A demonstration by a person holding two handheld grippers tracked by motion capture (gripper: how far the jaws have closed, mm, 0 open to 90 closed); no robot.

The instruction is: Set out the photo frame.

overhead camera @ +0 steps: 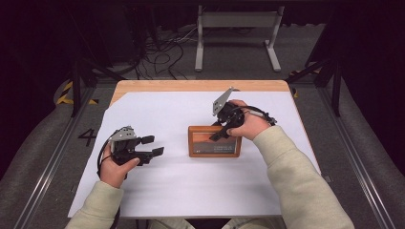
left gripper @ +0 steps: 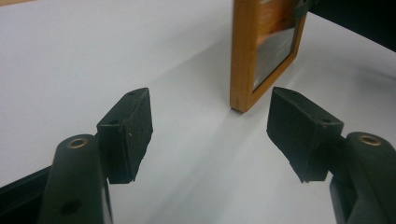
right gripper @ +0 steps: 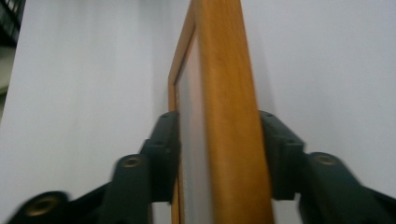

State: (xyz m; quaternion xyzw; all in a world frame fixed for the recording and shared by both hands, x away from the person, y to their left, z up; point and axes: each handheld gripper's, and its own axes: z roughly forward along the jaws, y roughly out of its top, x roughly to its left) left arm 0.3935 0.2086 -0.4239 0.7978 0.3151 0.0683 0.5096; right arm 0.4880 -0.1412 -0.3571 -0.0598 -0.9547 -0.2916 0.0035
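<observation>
Right gripper [right gripper: 219, 154] fingers astride the wooden frame [right gripper: 224, 93] edge, grip unclear; left gripper [left gripper: 210, 135] fingers spread.

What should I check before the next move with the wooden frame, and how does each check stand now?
1. Right gripper astride the wooden frame: ok, one jaw on each face.
2. Pads pressing on the frame: cannot tell; the view is blurred.
3. Frame standing on its edge on the white sheet: ok.
4. Left gripper empty and open: ok.
5. Left gripper apart from the frame: ok, the frame's corner lies beyond its jaws.
6. Sheet bare around the frame: ok.
</observation>
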